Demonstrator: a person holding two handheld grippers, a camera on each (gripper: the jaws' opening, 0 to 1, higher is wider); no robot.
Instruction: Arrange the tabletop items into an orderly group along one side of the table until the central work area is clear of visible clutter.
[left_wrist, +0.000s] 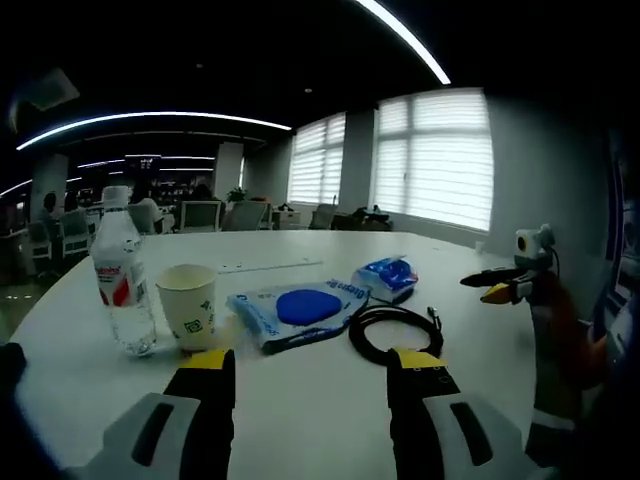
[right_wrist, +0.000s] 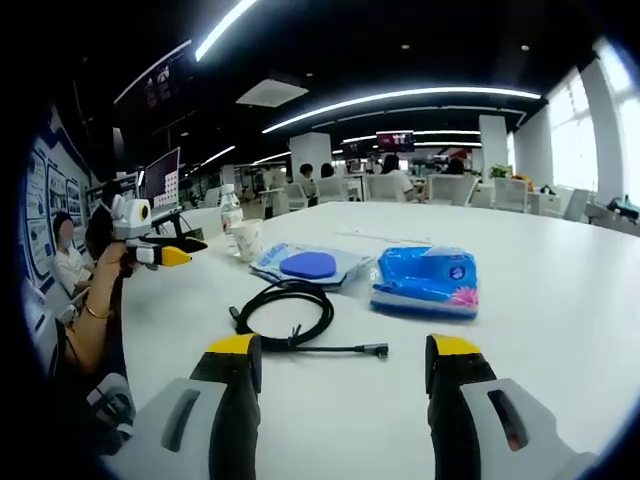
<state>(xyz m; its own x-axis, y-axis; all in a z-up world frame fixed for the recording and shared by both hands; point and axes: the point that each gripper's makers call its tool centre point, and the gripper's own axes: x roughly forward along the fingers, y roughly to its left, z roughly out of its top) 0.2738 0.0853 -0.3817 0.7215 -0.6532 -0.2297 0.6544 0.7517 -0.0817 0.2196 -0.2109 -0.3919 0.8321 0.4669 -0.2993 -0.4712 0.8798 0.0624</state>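
Left gripper (left_wrist: 312, 385) hovers low over the white table (left_wrist: 300, 420), jaws spread wide with nothing between them, and right ahead sits the lineup: a clear water bottle (left_wrist: 120, 275) standing upright with a white cap and red label, a paper cup (left_wrist: 190, 305) just beside it, also upright with its mouth up, then a flat wipes pack with a blue lid (left_wrist: 300, 310), its long axis running across the left gripper view, and a smaller blue tissue pack (left_wrist: 388, 278) just beyond it, angled away toward the windows (left_wrist: 435, 155); a coiled black cable (left_wrist: 385, 330) lies near the wipes pack, one plug end trailing out to the side. Over in the right gripper view, the right gripper (right_wrist: 345, 385) is released too, jaws parted and bare above the table, the cable's loop (right_wrist: 285, 310) closest in, its plug tail stretching between the jaws' tips, the blue tissue pack (right_wrist: 425, 285) lying broadside, the wipes pack (right_wrist: 305, 265) behind the loop, cup (right_wrist: 246, 240) and bottle (right_wrist: 231, 212) farthest back. The other gripper shows at the edge of each view, held in a hand. Open-plan office all around, strip lights (right_wrist: 400, 97) overhead, blinds drawn, chairs and people in the distance
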